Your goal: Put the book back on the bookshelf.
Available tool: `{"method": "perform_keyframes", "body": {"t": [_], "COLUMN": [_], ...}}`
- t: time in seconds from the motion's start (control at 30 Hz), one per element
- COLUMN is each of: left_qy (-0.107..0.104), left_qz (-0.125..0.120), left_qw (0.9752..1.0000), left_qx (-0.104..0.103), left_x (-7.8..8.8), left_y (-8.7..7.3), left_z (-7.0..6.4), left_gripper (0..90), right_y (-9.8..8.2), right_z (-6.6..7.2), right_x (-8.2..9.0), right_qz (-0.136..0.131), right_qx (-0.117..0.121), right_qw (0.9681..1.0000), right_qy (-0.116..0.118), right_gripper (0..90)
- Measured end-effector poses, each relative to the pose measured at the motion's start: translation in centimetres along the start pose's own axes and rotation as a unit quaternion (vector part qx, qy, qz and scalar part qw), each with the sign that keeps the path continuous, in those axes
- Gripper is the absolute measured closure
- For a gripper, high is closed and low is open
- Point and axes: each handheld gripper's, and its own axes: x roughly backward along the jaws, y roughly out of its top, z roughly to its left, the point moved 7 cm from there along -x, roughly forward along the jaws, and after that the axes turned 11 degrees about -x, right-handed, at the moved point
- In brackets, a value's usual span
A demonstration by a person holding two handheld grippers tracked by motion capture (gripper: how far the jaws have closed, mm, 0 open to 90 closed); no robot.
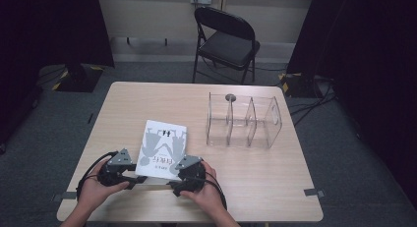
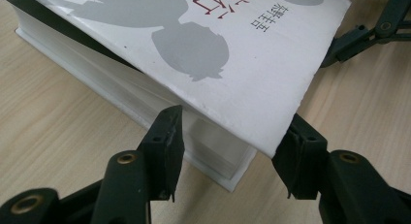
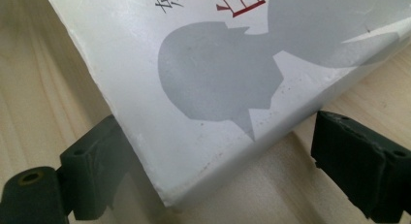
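Observation:
A white book (image 1: 164,143) with grey head silhouettes and red lettering lies flat near the front of the wooden table (image 1: 255,183). My left gripper (image 1: 140,179) is at the book's near left corner. In the left gripper view that corner (image 2: 252,64) sits between the jaws (image 2: 233,115): one against the page block under the slightly raised cover, the other against the cover's edge. My right gripper (image 1: 173,181) is at the near right corner. In the right gripper view the book (image 3: 218,73) lies between open jaws (image 3: 216,120), one at its edge, the other apart.
A clear plastic organizer (image 1: 243,121) with several compartments stands right of the book, with a small dark round thing (image 1: 230,97) at its back rim. A black folding chair (image 1: 226,38) stands beyond the table. Dark curtains hang at both sides.

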Motion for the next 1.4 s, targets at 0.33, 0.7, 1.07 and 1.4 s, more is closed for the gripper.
{"method": "perform_keyframes", "body": {"t": [0.33, 0.7, 1.07, 1.4], "left_qy": [-0.002, -0.004, -0.005, -0.005], "left_qz": [0.005, 0.012, 0.006, 0.017], "left_qw": [0.9999, 0.9999, 1.0000, 0.9998], "left_qx": [-0.011, -0.008, -0.006, -0.009], "left_x": [0.1, 0.2, 0.5, 0.7], "left_y": [-0.1, 0.0, 0.8, 1.4], "left_z": [0.1, 0.1, 0.1, 0.0], "left_gripper": [48.3, 49.3, 49.7, 50.3], "right_y": [-0.2, 1.5, 3.3, 3.9], "right_z": [0.2, 1.2, 2.9, 3.0], "right_x": [1.1, 1.9, 0.4, -0.2], "right_qz": [-0.006, -0.040, -0.067, -0.078], "right_qx": [0.037, 0.069, 0.116, 0.120], "right_qw": [0.9993, 0.9968, 0.9910, 0.9896], "right_qy": [-0.006, 0.000, -0.003, -0.015], "right_gripper": [11.2, 11.8, 9.9, 9.6]}}
